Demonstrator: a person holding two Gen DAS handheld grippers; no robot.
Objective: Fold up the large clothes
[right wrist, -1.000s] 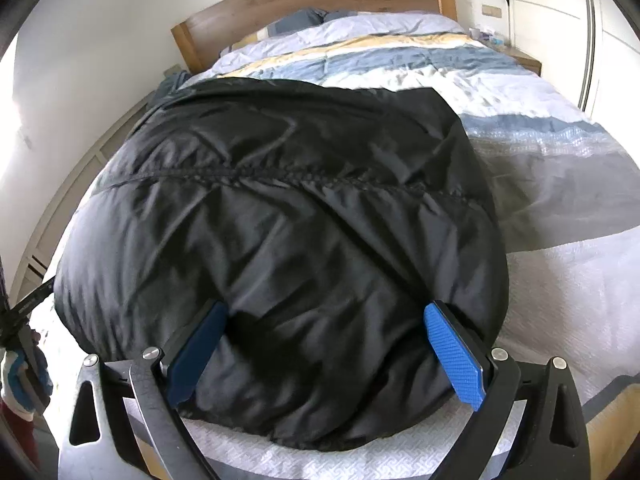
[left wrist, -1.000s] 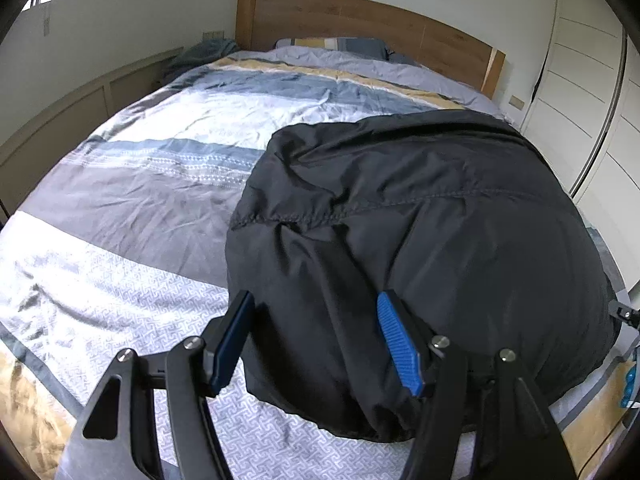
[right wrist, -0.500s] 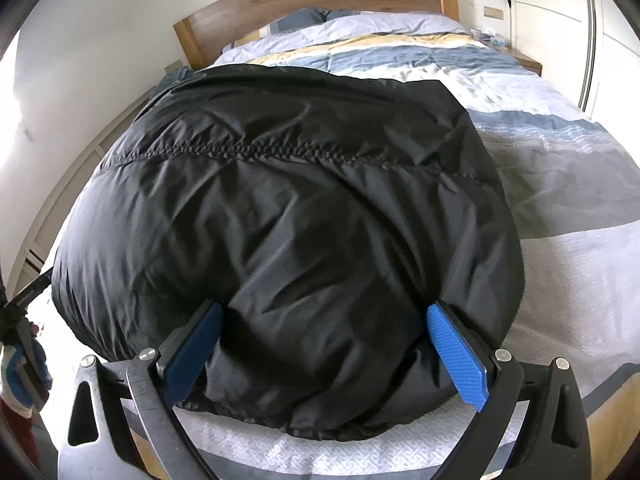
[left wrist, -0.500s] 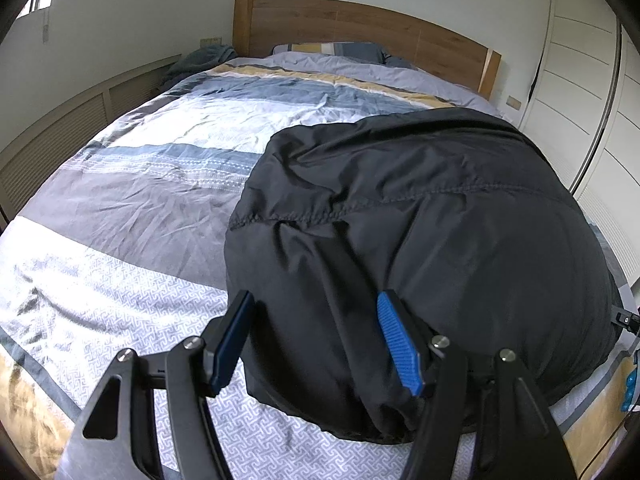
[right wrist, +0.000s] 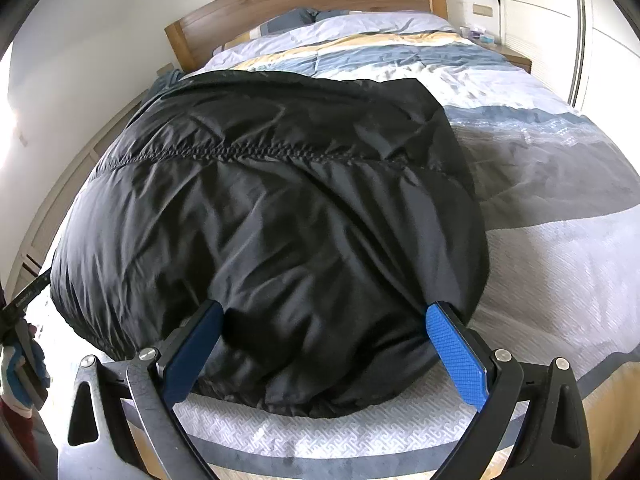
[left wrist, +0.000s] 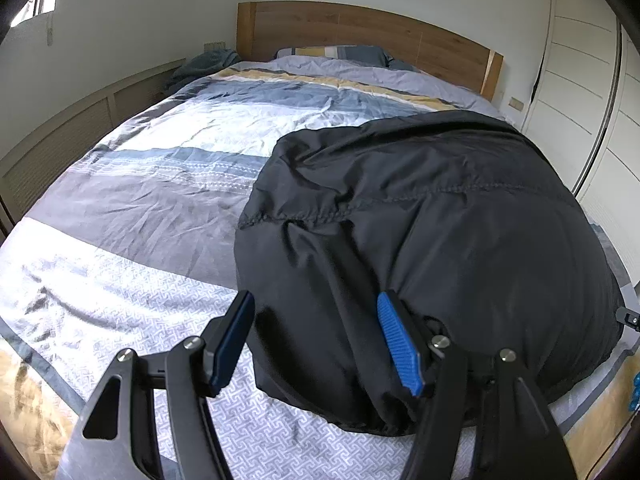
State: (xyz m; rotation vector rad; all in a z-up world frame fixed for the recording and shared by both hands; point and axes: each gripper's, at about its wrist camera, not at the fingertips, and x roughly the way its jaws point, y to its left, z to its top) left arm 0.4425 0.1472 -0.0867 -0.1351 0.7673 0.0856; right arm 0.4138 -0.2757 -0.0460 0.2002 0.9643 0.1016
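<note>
- bed (left wrist: 132,208) fills both views, striped duvet in grey, blue, white and yellow, patterned band at the foot end; wooden headboard (left wrist: 360,32) at the far end
- black puffy jacket (left wrist: 440,220) lies on the bed near its foot edge, well short of the headboard, bunched into a rounded mound with a stitched seam across it; in the left wrist view it sits toward the wardrobe side of the bed
- white wardrobe doors (left wrist: 584,80) stand beside the bed, on the jacket's side
- pillow (left wrist: 340,52) against the headboard, far from the jacket
- right gripper (right wrist: 324,344) at the jacket's near edge, jaws spread wide, mound bulging between the blue pads; pads not squeezing it
- left gripper (left wrist: 316,340) at the jacket's near corner, jaws spread, a fold of black fabric between them, right pad against the cloth, left pad clear of it
- no containers visible
</note>
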